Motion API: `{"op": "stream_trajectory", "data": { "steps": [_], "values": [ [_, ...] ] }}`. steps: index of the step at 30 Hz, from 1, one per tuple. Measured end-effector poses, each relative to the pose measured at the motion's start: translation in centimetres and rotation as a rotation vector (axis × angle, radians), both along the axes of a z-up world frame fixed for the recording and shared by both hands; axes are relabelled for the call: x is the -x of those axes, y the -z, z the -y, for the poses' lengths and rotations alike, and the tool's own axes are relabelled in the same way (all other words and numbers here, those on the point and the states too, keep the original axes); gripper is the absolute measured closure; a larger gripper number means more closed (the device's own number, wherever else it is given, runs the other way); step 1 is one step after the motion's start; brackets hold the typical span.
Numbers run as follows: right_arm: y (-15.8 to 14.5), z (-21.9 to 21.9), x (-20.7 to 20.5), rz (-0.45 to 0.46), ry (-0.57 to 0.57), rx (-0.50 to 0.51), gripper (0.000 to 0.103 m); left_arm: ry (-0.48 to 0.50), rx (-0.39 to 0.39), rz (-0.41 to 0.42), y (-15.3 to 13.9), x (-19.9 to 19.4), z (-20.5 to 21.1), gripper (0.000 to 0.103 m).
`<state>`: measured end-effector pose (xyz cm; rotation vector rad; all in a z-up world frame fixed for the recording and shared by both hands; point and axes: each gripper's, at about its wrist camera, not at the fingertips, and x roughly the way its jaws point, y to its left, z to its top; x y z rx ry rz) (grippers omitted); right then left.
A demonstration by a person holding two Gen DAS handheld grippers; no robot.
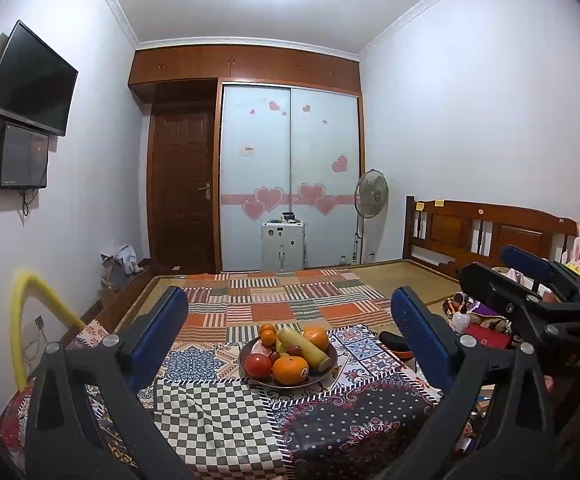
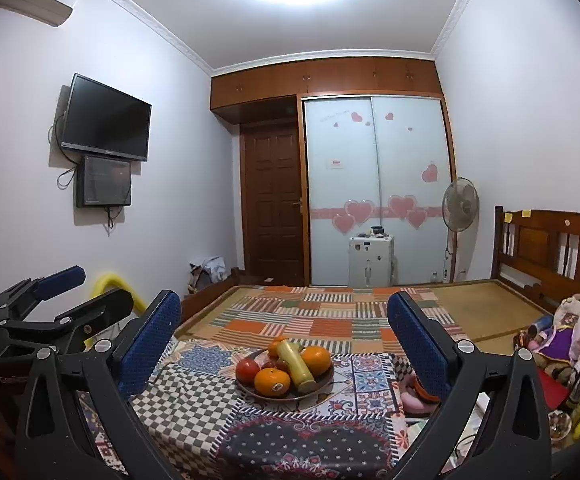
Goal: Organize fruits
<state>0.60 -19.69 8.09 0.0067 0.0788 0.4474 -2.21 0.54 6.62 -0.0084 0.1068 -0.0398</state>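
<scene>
Both pairs of tongs hang above the near edge of the tabletop (image 1: 218, 412), which is draped in a patchwork cloth of checks and flowered tiles. The left tongs (image 1: 290, 340), black-framed with blue dimpled pads, stand wide apart with nothing between them. The right tongs (image 2: 286, 344) are likewise spread and hold nothing. In the left wrist view the right tool shows at about 3 o'clock; in the right wrist view the left tool sits at about 9 o'clock.

The shallow round dark metal dish (image 1: 327, 364) rests on the cloth straight ahead of both tools, well clear of the pads. It is heaped with fruit: a large orange with a small sticker (image 1: 290, 369) at the dish's 6 o'clock, a red tomato-like fruit (image 1: 258, 365) at its 8 o'clock, a long pale yellow-green fruit (image 1: 305, 346) lying aslant across the middle, another round orange (image 1: 316, 338) at 2 o'clock, and two small oranges (image 1: 268, 334) at 11 o'clock. Small dark red fruits are tucked among them.

Beyond the tabletop lies a wooden bed (image 1: 489, 232) with a striped patchwork cover.
</scene>
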Motion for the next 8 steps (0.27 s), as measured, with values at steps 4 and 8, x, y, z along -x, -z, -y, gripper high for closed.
{"op": "stream_trajectory", "data": {
  "steps": [4, 8],
  "values": [
    [-0.03, 0.01, -0.04, -0.001, 0.003, -0.001, 0.0, -0.001, -0.01, 0.004, 0.12, 0.02, 0.2, 0.0],
    [-0.04, 0.05, -0.06, -0.003, 0.004, -0.004, 0.0, 0.006, -0.011, 0.0, 0.24, 0.03, 0.26, 0.0]
  ]
}}
